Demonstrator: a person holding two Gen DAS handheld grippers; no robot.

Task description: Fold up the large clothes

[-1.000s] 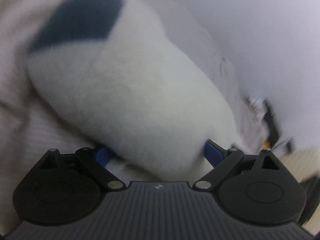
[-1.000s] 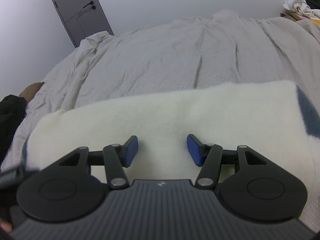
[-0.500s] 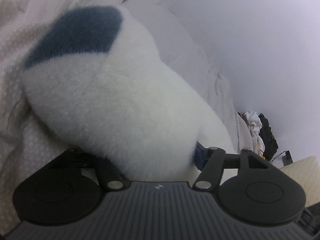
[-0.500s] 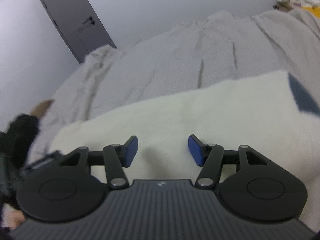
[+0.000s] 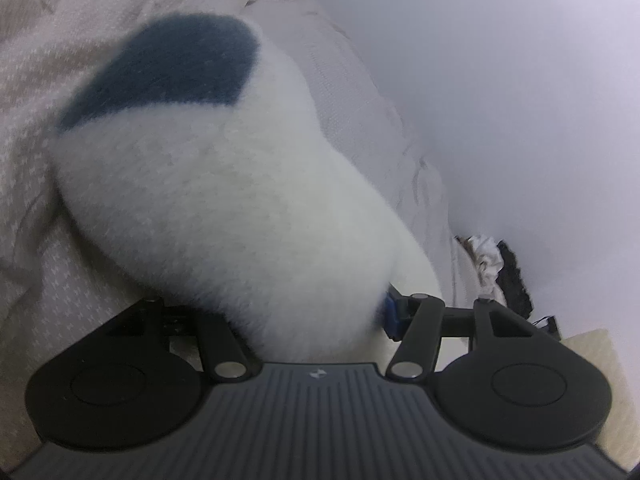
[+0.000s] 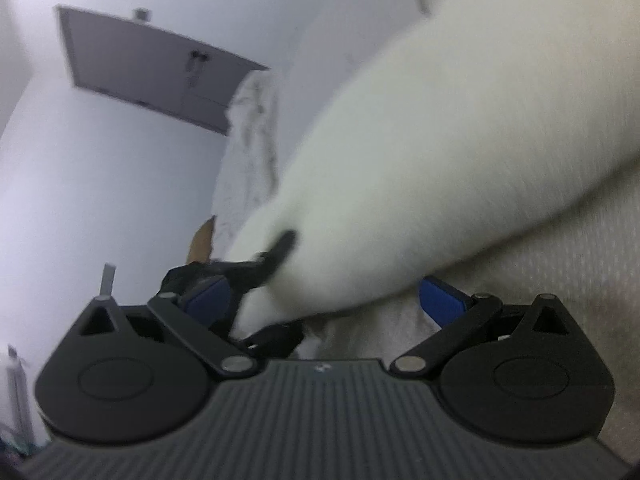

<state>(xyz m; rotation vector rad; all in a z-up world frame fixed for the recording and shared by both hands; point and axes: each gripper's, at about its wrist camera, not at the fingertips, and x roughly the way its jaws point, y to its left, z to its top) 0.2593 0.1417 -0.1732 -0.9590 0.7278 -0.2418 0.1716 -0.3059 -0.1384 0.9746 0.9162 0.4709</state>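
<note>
A fluffy white garment (image 5: 224, 208) with a dark blue patch (image 5: 172, 68) lies folded on the bed. In the left wrist view my left gripper (image 5: 304, 312) has its jaws around the near edge of the garment; only the right blue pad (image 5: 394, 318) shows, the left is buried in fleece. In the right wrist view the same white garment (image 6: 440, 160) stretches up to the right. My right gripper (image 6: 324, 300) is open, tilted on its side, with the garment's end between its wide-apart pads. The other gripper's black fingers (image 6: 276, 256) show there, pinching the fleece.
The bed (image 5: 48, 280) has a light dotted cover (image 6: 560, 248). A grey door (image 6: 152, 76) stands in the white wall. A pile of white and black clothes (image 5: 500, 268) lies beyond the bed's far end.
My left gripper has closed in on the garment's edge. My right gripper has rolled sideways and dropped to the garment's end, its jaws wider apart than before.
</note>
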